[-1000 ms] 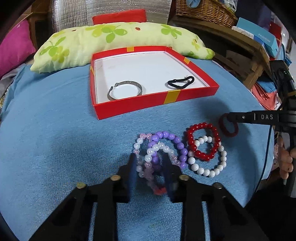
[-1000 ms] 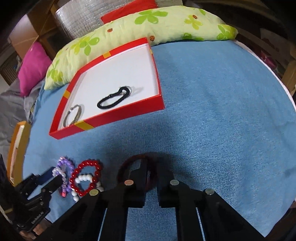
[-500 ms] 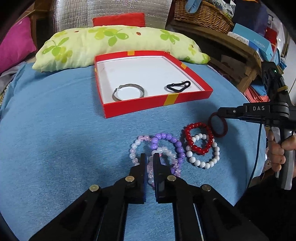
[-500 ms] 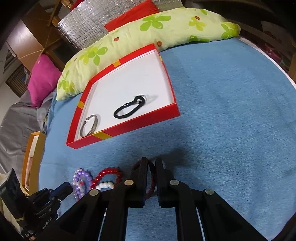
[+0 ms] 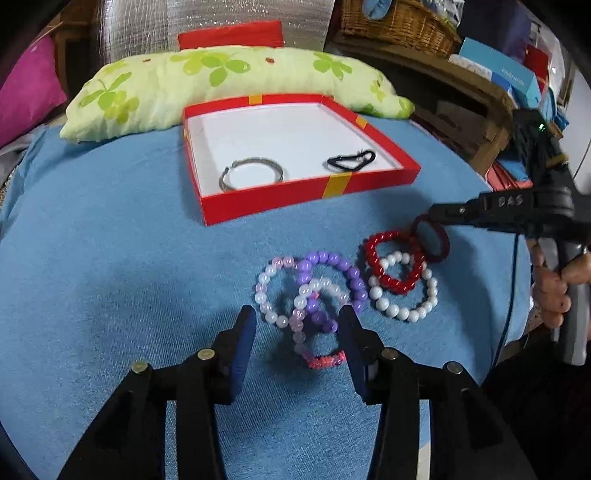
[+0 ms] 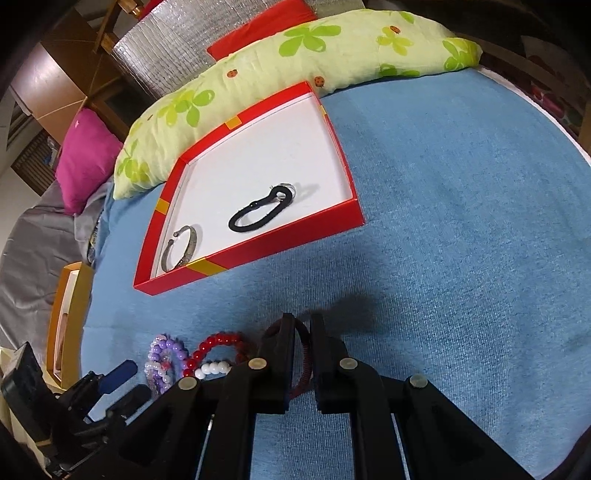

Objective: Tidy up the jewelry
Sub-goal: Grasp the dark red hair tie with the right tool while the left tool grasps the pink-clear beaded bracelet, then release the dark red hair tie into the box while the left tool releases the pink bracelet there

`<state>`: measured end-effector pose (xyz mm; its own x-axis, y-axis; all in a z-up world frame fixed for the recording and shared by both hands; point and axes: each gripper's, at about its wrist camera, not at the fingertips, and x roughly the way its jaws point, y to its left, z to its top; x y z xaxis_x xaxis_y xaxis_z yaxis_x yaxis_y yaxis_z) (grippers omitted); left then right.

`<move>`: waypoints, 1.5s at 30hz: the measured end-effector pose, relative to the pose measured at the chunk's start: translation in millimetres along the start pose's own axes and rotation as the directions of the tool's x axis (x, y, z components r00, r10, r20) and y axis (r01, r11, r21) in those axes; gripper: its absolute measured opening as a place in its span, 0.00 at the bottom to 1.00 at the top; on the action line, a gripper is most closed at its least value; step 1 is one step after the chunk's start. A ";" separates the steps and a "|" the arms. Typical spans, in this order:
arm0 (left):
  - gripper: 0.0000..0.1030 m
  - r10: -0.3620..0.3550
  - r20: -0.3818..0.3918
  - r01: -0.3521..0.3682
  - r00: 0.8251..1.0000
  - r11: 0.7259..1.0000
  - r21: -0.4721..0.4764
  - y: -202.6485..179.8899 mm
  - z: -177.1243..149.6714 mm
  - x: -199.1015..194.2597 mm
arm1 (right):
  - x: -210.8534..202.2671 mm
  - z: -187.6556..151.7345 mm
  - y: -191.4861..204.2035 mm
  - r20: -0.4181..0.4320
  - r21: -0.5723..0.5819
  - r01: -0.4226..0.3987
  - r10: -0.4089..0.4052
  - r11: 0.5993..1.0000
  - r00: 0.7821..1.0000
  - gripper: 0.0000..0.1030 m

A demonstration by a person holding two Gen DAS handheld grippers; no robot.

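My left hand-held gripper point(image 5: 295, 332) now spread wide vs pinched 0.5 s ago; purple/white bead bracelets point(image 5: 314, 291) lie loose between fingers on blue surface point(image 5: 110, 277). Grab missed, so retry. Right hand-held gripper point(image 6: 303, 332) clenched on dark red band point(image 6: 301, 369), red box point(image 6: 258, 251) at 11 o'clock.

The place looks like a lived-in home room, likely a bedroom. A blue knit bedspread point(image 5: 110, 258) carries a long pale-green pillow printed with clover leaves point(image 5: 221, 77) and a magenta cushion point(image 6: 86, 158), while a woven wicker basket point(image 5: 399, 22) sits on cluttered wooden shelving point(image 5: 461, 92).
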<state>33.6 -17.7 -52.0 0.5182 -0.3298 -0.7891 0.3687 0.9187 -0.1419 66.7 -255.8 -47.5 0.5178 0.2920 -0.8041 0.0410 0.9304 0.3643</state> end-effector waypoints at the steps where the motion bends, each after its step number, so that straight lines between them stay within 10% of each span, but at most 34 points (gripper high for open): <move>1: 0.29 -0.004 -0.004 0.004 1.000 1.000 0.002 0.3 -0.2 0.9 | -0.3 0.1 0.0 0.000 0.003 -0.003 0.003 1.000 1.000 0.10; 6: 0.10 -0.029 -0.006 0.029 1.000 0.999 0.025 -3.5 -1.5 1.2 | -0.7 1.0 -3.8 -0.020 0.030 -0.012 0.012 0.999 1.000 0.12; 19: 0.09 -0.042 -0.036 0.044 0.998 0.998 0.055 -8.3 -4.0 5.5 | 13.1 -3.2 4.2 -0.051 -0.011 0.062 -0.063 0.998 0.997 0.25; 24: 0.09 -0.041 -0.057 0.044 0.998 0.997 0.055 -7.6 -7.3 6.5 | 15.2 -9.7 24.0 0.006 -0.153 0.173 -0.174 0.973 0.985 0.06; 45: 0.07 -0.063 0.136 0.068 0.989 0.997 -0.034 21.0 14.3 -46.9 | -26.2 0.9 29.4 0.187 -0.090 -0.006 0.022 0.996 0.982 0.06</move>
<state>28.1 14.0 -9.4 0.5943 -0.4132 -0.6900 0.3766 0.9010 -0.2151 55.1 -236.4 -15.3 0.6692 0.2663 -0.6938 -0.0388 0.9448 0.3252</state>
